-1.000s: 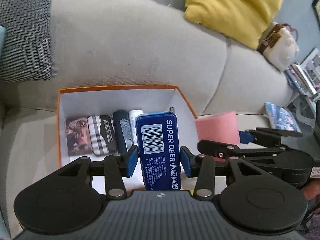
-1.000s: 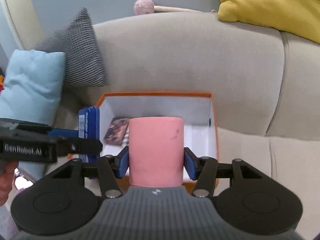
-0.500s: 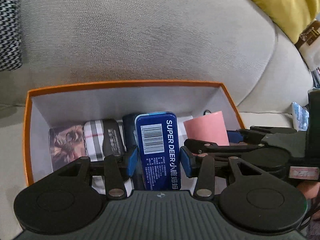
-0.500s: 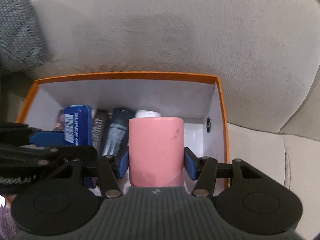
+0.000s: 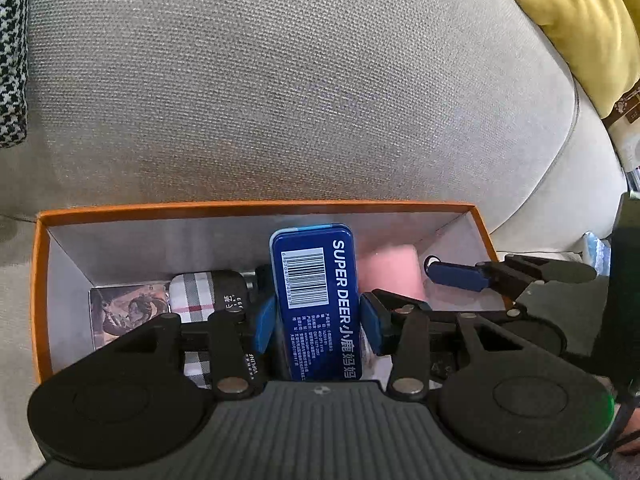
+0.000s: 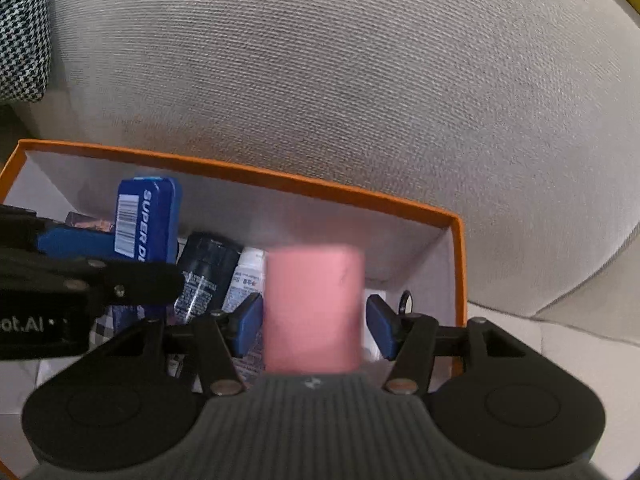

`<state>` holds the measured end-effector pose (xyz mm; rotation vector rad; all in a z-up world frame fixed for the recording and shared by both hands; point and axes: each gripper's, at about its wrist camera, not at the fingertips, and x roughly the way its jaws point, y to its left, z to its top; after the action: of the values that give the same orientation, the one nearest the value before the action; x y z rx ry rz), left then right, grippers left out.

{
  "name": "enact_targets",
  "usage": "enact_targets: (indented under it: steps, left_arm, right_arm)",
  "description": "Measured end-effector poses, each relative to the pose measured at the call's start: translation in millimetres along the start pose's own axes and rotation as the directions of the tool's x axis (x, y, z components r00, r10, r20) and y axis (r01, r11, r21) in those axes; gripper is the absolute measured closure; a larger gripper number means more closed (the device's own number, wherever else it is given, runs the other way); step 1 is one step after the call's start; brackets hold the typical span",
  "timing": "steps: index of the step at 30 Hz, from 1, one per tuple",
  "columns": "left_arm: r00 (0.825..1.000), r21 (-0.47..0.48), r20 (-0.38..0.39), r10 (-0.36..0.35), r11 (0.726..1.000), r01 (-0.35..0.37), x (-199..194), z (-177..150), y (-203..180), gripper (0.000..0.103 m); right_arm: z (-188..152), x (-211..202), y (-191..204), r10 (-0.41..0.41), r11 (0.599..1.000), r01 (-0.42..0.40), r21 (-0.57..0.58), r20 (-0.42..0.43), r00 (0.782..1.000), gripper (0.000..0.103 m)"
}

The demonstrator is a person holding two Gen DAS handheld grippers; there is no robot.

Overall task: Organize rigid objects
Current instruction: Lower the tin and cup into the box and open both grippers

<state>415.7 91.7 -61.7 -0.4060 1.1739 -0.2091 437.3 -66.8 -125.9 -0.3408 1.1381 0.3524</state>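
Grey woven sofa [image 5: 304,92] fills the background in both wrist views; an orange-rimmed box [image 5: 256,207] with pale inner walls sits on the seat cushion against the backrest. Houndstooth cushion [image 5: 12,52] at far left, yellow cushion [image 5: 576,16] at upper right.

Box contents, left to right in the left wrist view: a flat case with a brownish printed picture [image 5: 120,312], a plaid-patterned case [image 5: 196,296] just beside it, then a dark can [image 6: 204,276] and a white bottle [image 6: 246,280] lying side by side, better seen from the right wrist. A small dark ring [image 6: 406,302] shows at the right inner wall.

Left gripper [image 5: 318,320]: blue pads pressed on both long edges of a blue tin [image 5: 316,304], barcode and "SUPER DEER" lettering facing the camera. Tin stands on end, lowered inside the box among the cases and can.

Right gripper [image 6: 314,326]: jaws opening; a pink cylinder [image 6: 314,308] stands between them, blurred. Narrow gaps show on both sides between pad and cylinder, so the pads seem clear of it. Cylinder is inside the box, in its right-hand part, beside the white bottle. Whether its base rests on the box floor cannot be told.
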Motion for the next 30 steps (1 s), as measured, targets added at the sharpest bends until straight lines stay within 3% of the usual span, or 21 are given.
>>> enact_targets:
  steps: [5, 9, 12, 16, 22, 28, 30]
  left_arm:
    - [1.0, -0.002, -0.001, 0.005, 1.0, -0.005, -5, -3, 4, 0.052]
    - [1.0, -0.004, 0.001, 0.008, 1.0, -0.008, -12, -4, 6, 0.052]
    - [1.0, 0.008, -0.003, 0.007, 1.0, -0.007, -12, -4, 3, 0.052]
    - [1.0, 0.03, -0.013, 0.006, 1.0, -0.005, -8, -6, -6, 0.052]
    - [0.999, 0.046, -0.038, 0.006, 0.999, -0.004, -1, -9, -15, 0.052]
    - [0.997, 0.037, -0.071, 0.001, 0.999, 0.001, 5, -15, -20, 0.052]
    - [0.996, 0.027, -0.087, -0.009, 1.0, 0.011, 6, -19, -22, 0.052]
  right_arm:
    - [0, -2, -2, 0.043, 0.997, -0.043, -0.059, -0.004, 0.999, 0.046]
    - [-8, -10, -9, 0.079, 0.976, -0.082, -0.204, -0.026, 0.997, 0.055]
    - [-21, -10, -6, 0.07, 0.934, -0.09, -0.347, -0.072, 0.995, 0.056]
    - [-36, -8, 4, 0.044, 0.853, -0.073, -0.516, -0.068, 0.997, 0.057]
    - [-42, 8, 14, -0.025, 0.75, 0.011, -0.661, -0.012, 1.0, 0.076]
    - [-36, 3, 12, 0.005, 0.748, 0.004, -0.664, 0.012, 1.0, 0.078]
    - [-37, -7, 9, 0.017, 0.765, 0.008, -0.643, 0.033, 0.999, 0.077]
